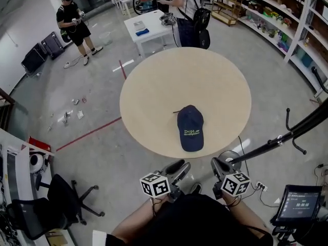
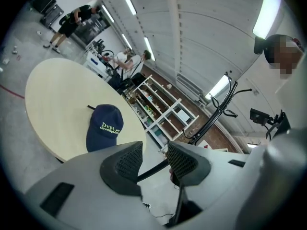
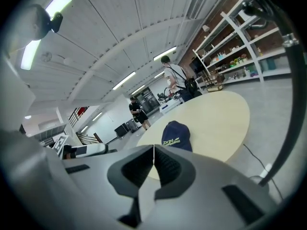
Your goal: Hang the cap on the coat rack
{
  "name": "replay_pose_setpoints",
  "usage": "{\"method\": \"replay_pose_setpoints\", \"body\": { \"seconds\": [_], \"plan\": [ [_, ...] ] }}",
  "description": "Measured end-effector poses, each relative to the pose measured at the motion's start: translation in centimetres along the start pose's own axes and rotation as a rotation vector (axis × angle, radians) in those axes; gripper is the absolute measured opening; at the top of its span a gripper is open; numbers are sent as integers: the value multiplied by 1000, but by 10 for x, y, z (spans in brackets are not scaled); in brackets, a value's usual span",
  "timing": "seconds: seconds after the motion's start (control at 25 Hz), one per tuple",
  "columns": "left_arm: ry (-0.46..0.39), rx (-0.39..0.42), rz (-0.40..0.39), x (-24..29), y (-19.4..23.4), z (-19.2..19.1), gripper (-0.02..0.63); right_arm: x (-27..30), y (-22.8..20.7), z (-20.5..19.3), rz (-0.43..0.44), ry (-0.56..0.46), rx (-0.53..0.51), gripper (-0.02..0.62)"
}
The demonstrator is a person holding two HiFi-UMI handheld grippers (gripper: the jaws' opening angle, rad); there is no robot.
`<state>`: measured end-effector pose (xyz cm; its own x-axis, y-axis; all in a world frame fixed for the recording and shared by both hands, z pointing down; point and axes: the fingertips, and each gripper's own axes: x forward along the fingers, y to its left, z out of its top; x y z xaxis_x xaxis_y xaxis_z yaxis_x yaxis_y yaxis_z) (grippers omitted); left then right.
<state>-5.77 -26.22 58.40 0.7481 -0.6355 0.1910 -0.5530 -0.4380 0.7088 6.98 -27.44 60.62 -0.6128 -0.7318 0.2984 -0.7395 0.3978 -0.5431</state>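
Observation:
A navy cap (image 1: 190, 128) with yellow-green lettering lies flat near the front edge of a round beige table (image 1: 154, 96). The black coat rack (image 1: 287, 135) leans across the right side, its base (image 1: 231, 158) on the floor beside my right gripper. My left gripper (image 1: 178, 168) hovers below the table's near edge, open with nothing between its pads. My right gripper (image 1: 220, 166) is beside it, shut and empty. In the left gripper view the cap (image 2: 104, 127) lies ahead to the left and the rack (image 2: 218, 113) to the right. The right gripper view shows the cap (image 3: 176, 135) just beyond the shut gripper (image 3: 154, 163).
A white table (image 1: 148, 28) with people around it stands past the round table. Shelving (image 1: 277, 19) lines the right wall. An office chair (image 1: 56, 204) sits at lower left and a monitor (image 1: 297, 201) at lower right. A person (image 1: 74, 24) stands at the far left.

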Motion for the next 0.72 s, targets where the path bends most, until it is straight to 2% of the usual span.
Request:
{"method": "replay_pose_setpoints", "body": {
  "seconds": [0.16, 0.2, 0.24, 0.44, 0.6, 0.72],
  "plan": [
    [26, 43, 14, 6, -1, 2, 167, 3, -9, 13, -11, -9, -1, 3],
    [37, 58, 26, 6, 2, 2, 148, 4, -12, 14, -18, -7, 3, 3],
    [48, 70, 40, 6, 7, 2, 3, 6, -16, 14, -25, -3, 7, 3],
    [41, 64, 84, 10, 32, 15, 3, 21, -26, 19, -62, 15, 12, 3],
    [72, 68, 126, 19, 58, 31, 137, 39, -30, 24, -91, 24, 27, 3],
    [93, 61, 139, 25, 80, 43, 160, 56, -31, 27, -101, 33, 26, 3]
  ]
}}
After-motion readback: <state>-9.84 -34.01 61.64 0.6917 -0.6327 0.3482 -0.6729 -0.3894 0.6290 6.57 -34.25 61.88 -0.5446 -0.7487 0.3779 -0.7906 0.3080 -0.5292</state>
